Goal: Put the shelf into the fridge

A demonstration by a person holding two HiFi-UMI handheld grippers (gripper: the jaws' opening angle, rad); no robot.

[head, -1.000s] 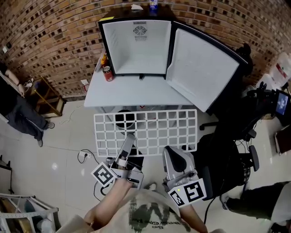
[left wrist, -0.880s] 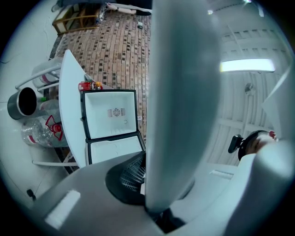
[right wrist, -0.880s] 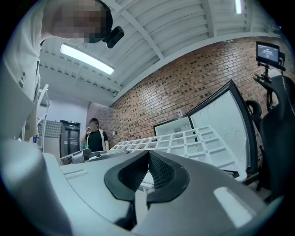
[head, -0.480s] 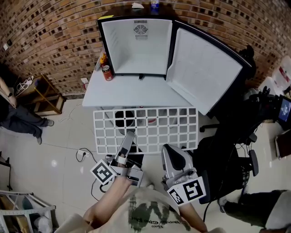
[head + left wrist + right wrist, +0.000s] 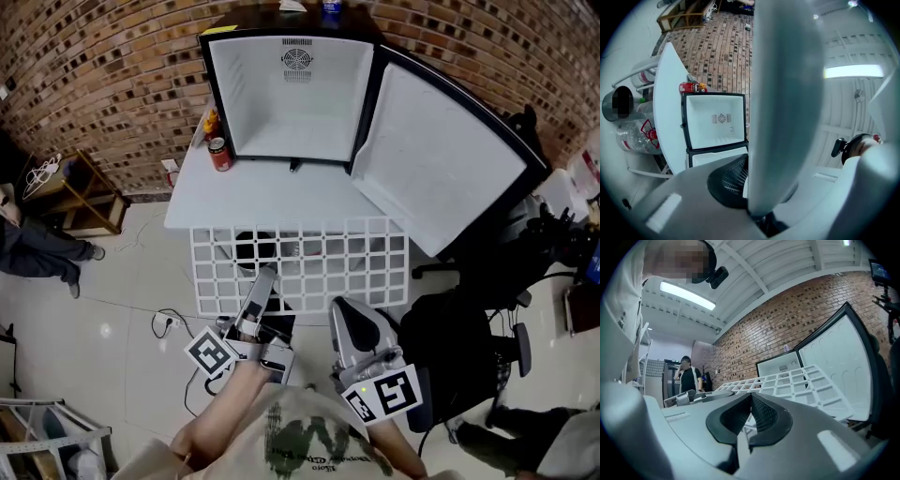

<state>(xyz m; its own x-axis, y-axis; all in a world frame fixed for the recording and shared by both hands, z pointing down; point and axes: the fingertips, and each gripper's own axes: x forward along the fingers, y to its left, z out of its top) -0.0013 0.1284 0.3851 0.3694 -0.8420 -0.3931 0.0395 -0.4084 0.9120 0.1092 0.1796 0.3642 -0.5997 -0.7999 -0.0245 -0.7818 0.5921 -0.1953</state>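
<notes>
carrying: left gripper point(image 5: 265, 278) and right gripper point(image 5: 340, 307) clamp the shelf point(image 5: 309, 258); next, judged: slide it level into the fridge point(image 5: 291, 94) ahead.

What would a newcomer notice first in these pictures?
A large white grid shelf, held over the floor by the left tool and right tool at its near edge, fills the centre. Beyond it, an empty white fridge stands on a table, its door swung open to the right.
</notes>
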